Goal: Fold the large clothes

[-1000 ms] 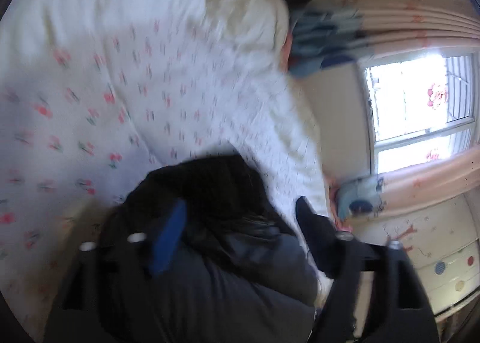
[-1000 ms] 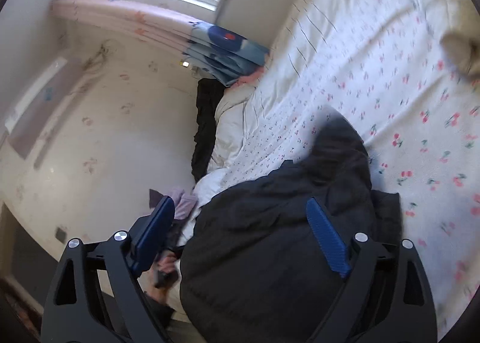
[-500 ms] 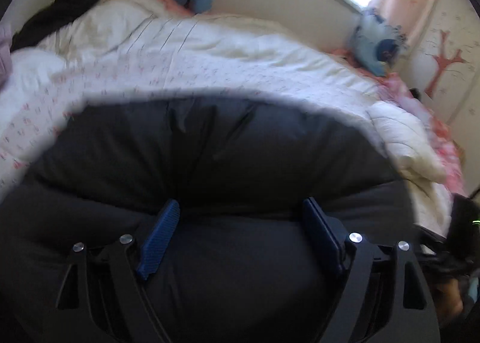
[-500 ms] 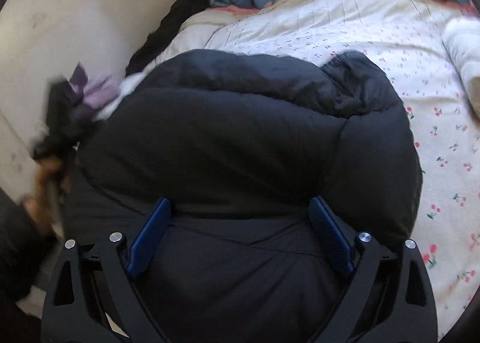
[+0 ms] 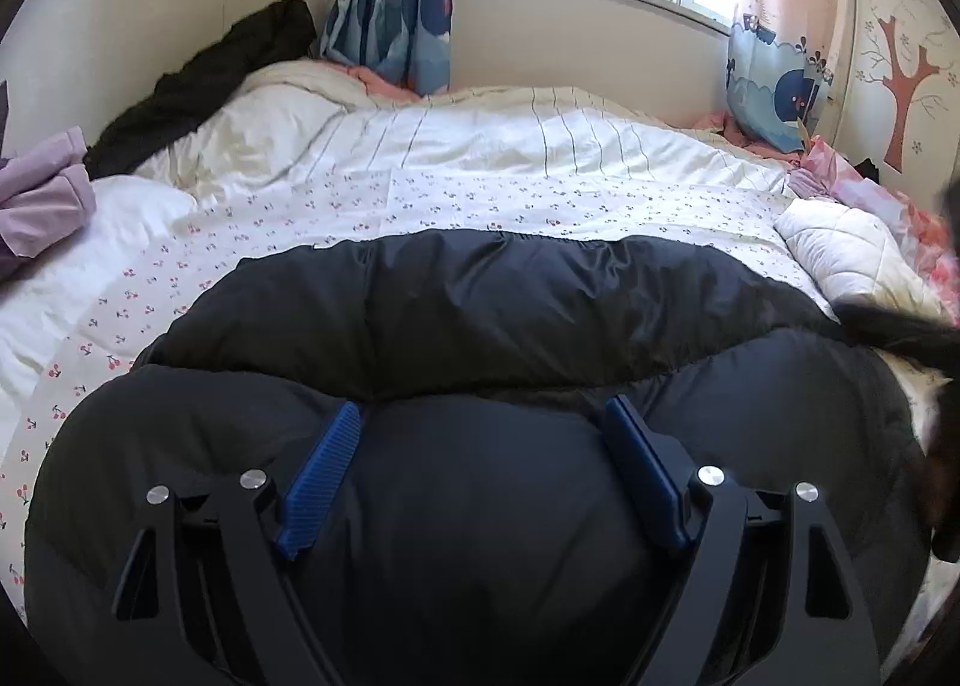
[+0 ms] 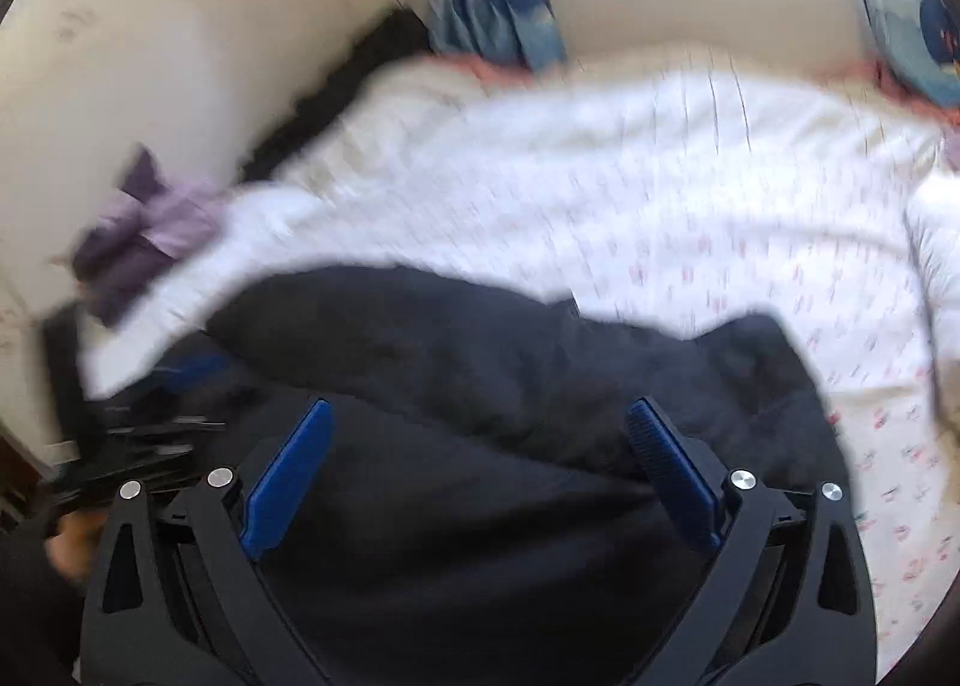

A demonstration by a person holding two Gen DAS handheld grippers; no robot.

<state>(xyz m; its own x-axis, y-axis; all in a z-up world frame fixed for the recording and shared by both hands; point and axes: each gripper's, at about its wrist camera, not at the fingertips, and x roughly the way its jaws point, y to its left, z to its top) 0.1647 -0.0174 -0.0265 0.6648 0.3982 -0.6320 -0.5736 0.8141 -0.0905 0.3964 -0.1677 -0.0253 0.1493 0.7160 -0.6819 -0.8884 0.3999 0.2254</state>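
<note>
L gripper (image 5: 483,422) fingers wide, just opened; R gripper (image 6: 480,425) fingers wide, just opened further, both angled down.

Left gripper (image 5: 483,416) gapes above black puffer jacket (image 5: 480,314) on bed (image 5: 420,194).

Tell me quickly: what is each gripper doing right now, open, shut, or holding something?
Left gripper: open over the black jacket, gripping nothing.
Right gripper: open, jaws just widened, above the jacket, holding nothing.
</note>
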